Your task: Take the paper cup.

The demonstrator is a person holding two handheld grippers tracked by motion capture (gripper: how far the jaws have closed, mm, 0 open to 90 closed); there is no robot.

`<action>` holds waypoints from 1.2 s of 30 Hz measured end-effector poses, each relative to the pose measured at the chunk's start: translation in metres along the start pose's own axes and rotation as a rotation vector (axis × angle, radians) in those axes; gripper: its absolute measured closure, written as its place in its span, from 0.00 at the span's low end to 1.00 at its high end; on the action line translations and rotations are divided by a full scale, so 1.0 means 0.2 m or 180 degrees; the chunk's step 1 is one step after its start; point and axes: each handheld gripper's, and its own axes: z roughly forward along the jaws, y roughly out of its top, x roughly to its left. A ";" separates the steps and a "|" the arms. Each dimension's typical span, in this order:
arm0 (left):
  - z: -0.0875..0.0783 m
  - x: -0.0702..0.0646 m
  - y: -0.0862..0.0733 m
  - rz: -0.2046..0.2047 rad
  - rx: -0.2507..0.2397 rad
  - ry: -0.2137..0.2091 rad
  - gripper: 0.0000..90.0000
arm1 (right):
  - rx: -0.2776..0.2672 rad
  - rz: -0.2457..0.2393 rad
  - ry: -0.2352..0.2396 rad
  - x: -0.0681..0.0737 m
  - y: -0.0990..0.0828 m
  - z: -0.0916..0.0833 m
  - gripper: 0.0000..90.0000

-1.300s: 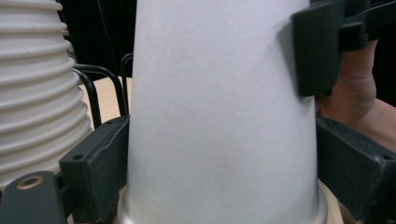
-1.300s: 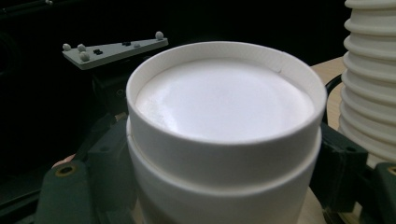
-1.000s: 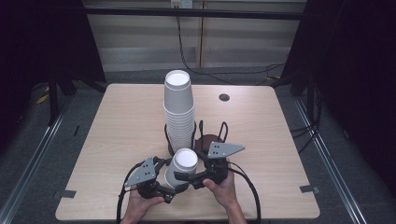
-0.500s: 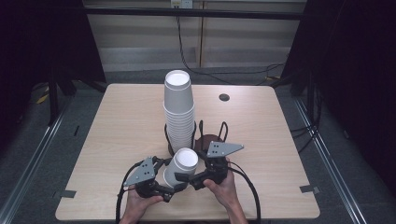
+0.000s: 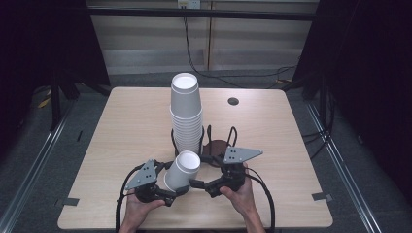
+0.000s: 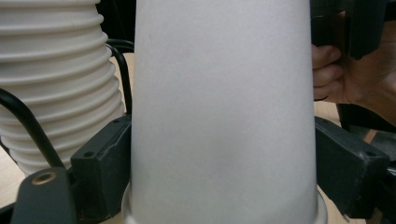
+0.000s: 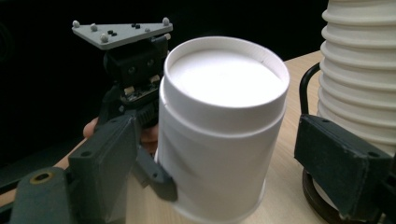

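Closing in over the last second, the left gripper has its jaws pressed on both sides of the paper cup, low in the middle of the high view, and the cup has tipped a touch. In its own view the cup sits wedged between both pads. Out to the right, the right gripper brackets the cup with its jaws apart, the right one clear of the wall. Just behind stands the stack of cups in its wire holder. Looks like one cup is being separated from the rest.
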 end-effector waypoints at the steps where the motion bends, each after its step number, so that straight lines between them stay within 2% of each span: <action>1: 0.00 0.00 0.00 0.0004 0.0007 -0.0020 0.16 | 0.0017 -0.0013 -0.0004 0.00 0.00 -0.01 0.14; 6: 0.00 0.00 0.00 0.0036 0.0106 -0.0030 0.17 | 0.0047 -0.0019 -0.0038 0.00 -0.01 -0.04 0.14; 9: 0.00 0.00 0.01 0.0036 0.0168 -0.0049 0.17 | 0.0129 -0.0033 -0.0036 0.01 -0.01 -0.06 0.14; 12: 0.01 0.00 0.03 0.0063 0.0270 -0.0098 0.17 | 0.0193 -0.0118 -0.0026 0.01 -0.01 -0.07 0.14; 15: 0.01 0.01 0.04 0.0092 0.0348 -0.0103 0.17 | 0.0221 -0.0112 0.0014 0.01 -0.01 -0.07 0.14; 18: 0.01 0.02 0.06 0.0110 0.0441 -0.0118 0.17 | 0.0408 -0.0106 0.0007 0.00 -0.01 -0.07 0.14; 21: 0.02 0.01 0.07 0.0170 0.0561 -0.0149 0.17 | 0.0523 -0.0151 0.0087 0.00 -0.01 -0.07 0.15; 23: 0.02 0.01 0.07 0.0172 0.0629 -0.0146 0.17 | 0.0612 -0.0179 0.0069 0.00 0.01 -0.07 0.15; 26: 0.03 0.01 0.08 0.0191 0.0736 -0.0146 0.17 | 0.0859 -0.0253 0.0079 -0.01 0.05 -0.06 0.15; 27: 0.02 0.02 0.09 0.0221 0.0786 -0.0147 0.17 | 0.0895 -0.0266 0.0086 -0.02 0.07 -0.06 0.15; 30: 0.01 0.03 0.10 0.0186 0.0810 -0.0120 0.17 | 0.0980 -0.0265 0.0121 -0.03 0.10 -0.07 0.15; 32: 0.01 0.04 0.11 0.0241 0.0872 -0.0139 0.17 | 0.1061 -0.0262 0.0149 -0.03 0.11 -0.07 0.15; 36: 0.01 0.03 0.13 0.0259 0.0954 -0.0147 0.17 | 0.1219 -0.0263 0.0199 -0.04 0.11 -0.06 0.15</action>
